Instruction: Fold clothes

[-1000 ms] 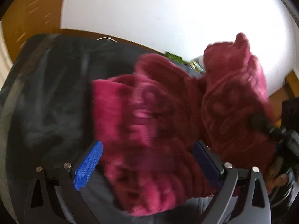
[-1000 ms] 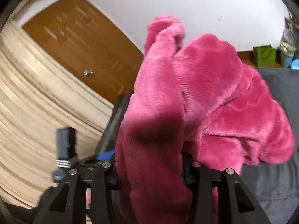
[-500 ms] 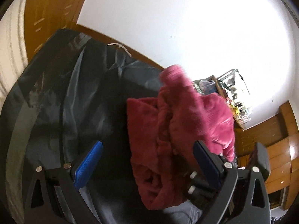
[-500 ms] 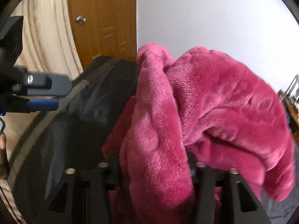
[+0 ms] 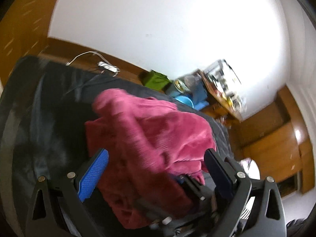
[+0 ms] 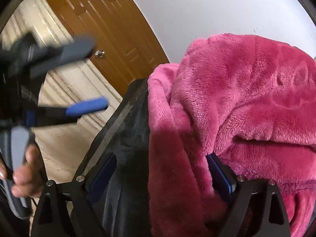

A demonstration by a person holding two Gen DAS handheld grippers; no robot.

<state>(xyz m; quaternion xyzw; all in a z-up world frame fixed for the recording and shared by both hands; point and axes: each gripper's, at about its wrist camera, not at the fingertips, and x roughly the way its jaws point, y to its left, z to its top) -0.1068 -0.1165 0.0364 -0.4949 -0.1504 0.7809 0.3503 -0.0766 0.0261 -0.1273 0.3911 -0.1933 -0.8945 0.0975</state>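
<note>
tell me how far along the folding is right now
Early. Nothing looks folded yet: the pink fleece garment sits bunched in a heap on the dark cloth surface. In hand: the right tool has its fingers spread with fleece draped between them, and the left tool is open over the same heap. Left: spreading it flat, making the folds, squaring it up.

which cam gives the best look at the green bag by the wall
The left wrist view. The green bag sits on the floor past the dark cloth-covered surface, beyond the pink fleece garment, a bit blurred. The right wrist view does not show it: the garment fills that side.
</note>
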